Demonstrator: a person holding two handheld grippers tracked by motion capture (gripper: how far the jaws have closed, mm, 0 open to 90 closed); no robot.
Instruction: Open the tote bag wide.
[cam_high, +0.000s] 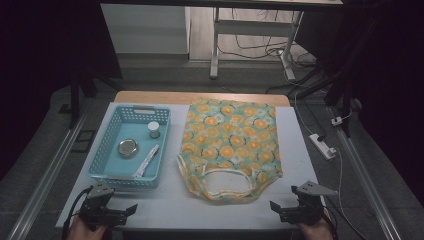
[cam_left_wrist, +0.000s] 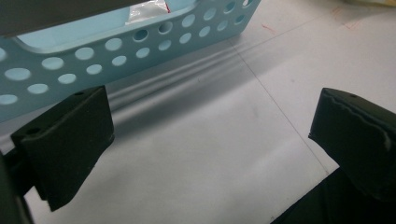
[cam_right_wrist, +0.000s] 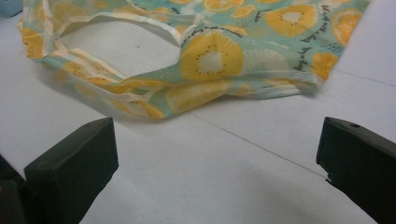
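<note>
A green cloth bag with an orange fruit print (cam_high: 231, 145) lies flat on the white table, its handle loop (cam_high: 227, 184) toward me; the loop and printed corner (cam_right_wrist: 210, 60) appear in the right gripper view. My right gripper (cam_high: 278, 209) rests open at the front right, just short of the bag. A light blue perforated basket (cam_high: 109, 145) stands at the left, holding a small round tin (cam_high: 127, 147), a little jar (cam_high: 153, 129) and a white tube (cam_high: 147, 161). My left gripper (cam_high: 131, 210) is open in front of the basket wall (cam_left_wrist: 116, 51), with nothing between its jaws.
The white table top (cam_high: 170, 200) ends in a wooden strip at the far edge. Beyond it stand a desk leg and cables on the floor. A white power strip (cam_high: 322, 146) lies on the floor to the right.
</note>
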